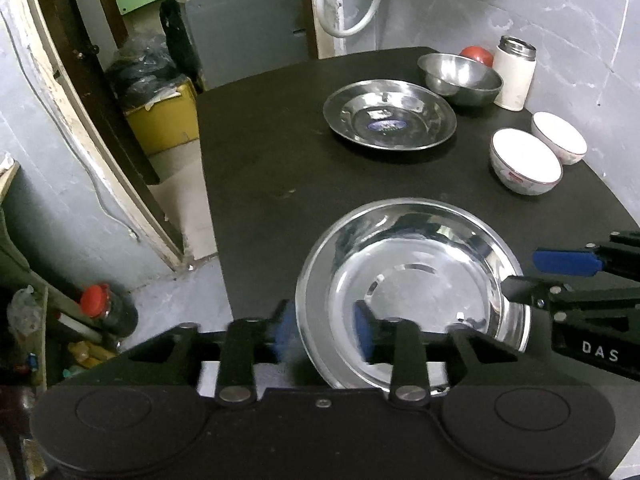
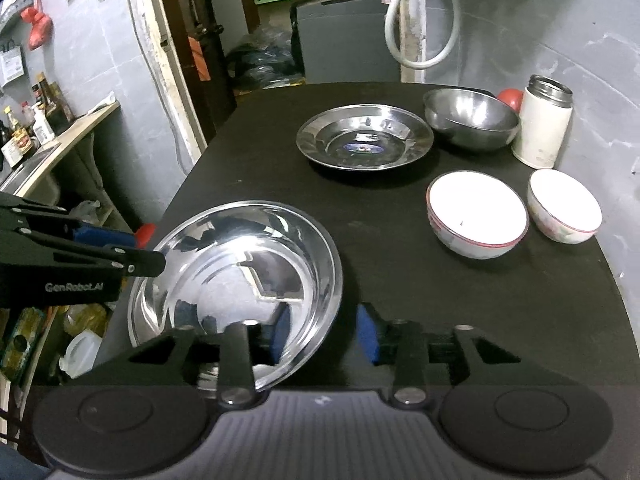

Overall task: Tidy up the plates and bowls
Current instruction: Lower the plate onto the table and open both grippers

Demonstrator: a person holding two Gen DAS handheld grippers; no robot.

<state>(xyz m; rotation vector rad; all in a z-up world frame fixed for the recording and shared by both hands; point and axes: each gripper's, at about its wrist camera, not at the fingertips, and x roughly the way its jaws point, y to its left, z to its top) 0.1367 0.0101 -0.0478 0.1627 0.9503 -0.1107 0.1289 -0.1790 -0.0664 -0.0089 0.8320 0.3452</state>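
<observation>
A shiny steel plate is nearest me on the black table. My left gripper is open and straddles its left rim, one blue pad outside and one inside. At the opposite rim my right gripper does the same, open, with a strip of table showing between rim and outer pad. Farther back lie a second steel plate with a blue sticker, a steel bowl and two white bowls.
A white flask and a red object stand at the table's back right by the wall. The table's left edge drops to the floor, where a yellow bin and bottles sit. A doorway opens beyond.
</observation>
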